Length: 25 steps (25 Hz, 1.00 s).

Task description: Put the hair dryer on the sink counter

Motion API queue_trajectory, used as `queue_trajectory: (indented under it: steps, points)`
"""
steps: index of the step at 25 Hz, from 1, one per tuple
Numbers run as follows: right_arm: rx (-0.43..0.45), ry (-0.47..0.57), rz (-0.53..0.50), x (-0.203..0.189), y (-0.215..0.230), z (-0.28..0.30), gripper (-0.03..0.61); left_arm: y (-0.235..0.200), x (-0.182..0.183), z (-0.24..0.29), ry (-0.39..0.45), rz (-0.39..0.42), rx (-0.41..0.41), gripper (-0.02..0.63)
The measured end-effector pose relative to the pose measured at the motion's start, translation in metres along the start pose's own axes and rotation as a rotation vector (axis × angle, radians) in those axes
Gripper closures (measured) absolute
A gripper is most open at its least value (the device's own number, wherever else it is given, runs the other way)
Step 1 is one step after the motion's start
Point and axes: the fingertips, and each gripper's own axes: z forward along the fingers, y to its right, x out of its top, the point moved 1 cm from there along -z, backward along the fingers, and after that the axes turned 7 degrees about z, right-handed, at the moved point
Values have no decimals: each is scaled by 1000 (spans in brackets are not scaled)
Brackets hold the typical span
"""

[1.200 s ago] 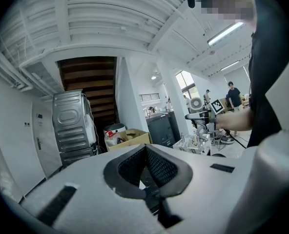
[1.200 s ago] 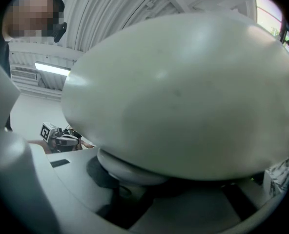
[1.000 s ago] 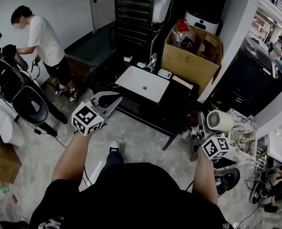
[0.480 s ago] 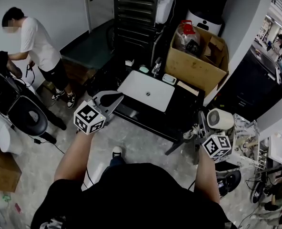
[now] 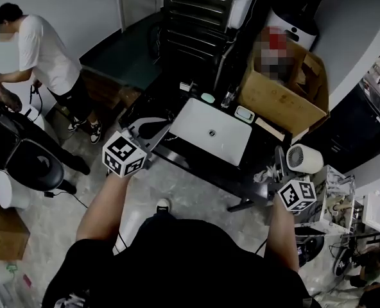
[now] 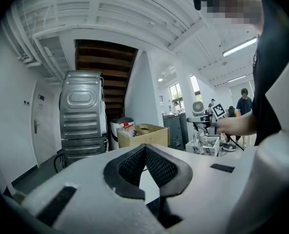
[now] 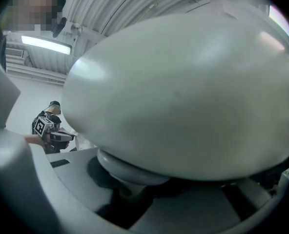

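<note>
Here, right hand-held gripper (image 5: 280,171) clamps smooth, egg-shaped hair dryer (image 7: 183,96).

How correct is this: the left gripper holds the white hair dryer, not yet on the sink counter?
Wrong side: the right gripper holds the white hair dryer, as the right gripper view shows; it is not yet on the sink counter.

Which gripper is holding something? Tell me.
The right gripper: it grips the white hair dryer. The left gripper has its jaws closed on nothing.
</note>
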Motion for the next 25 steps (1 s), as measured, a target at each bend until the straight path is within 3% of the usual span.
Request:
queue_trajectory:
  steps: [5,12,25]
  points:
    - [-28,-22,33,-15,-3,68,445,-67,-34,16,-22,-25,-14,600]
    - [-86,-38,38,-22,-12,139,445,-145,-56,33,0,-34,-18,600]
    - [-127,-75,24,-39,-39,237,445,-243,-93,43,14,-76,-58,600]
